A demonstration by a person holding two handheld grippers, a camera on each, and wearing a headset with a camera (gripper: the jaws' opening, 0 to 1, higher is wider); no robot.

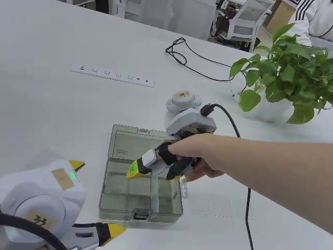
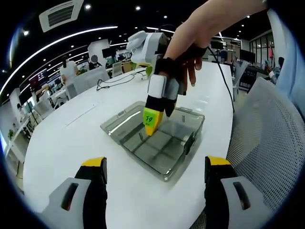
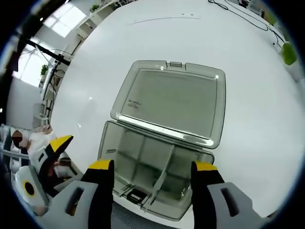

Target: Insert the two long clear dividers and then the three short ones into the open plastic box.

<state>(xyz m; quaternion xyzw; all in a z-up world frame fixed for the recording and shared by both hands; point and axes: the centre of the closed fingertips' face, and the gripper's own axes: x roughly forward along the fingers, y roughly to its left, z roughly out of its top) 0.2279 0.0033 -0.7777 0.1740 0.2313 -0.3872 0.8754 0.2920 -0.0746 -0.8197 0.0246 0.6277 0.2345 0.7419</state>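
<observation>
Head view: we've got the smoky clear plastic box sitting open on the smooth white table, with its lid lying flat on the far side. The right gripper hangs over it and the left gripper is near-left.

Left gripper view: the yellow-tipped jaws are spread, nothing in them.

Right gripper view: jaws wide apart too, nothing in them. Thin dividers split the tray into rectangular cells.

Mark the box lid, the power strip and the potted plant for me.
box lid [image 3: 171, 102], right gripper view, centre of the opened-back panel.
power strip [image 1: 113, 75], head view, middle of its top face.
potted plant [image 1: 283, 73], head view, on its leaves.
</observation>
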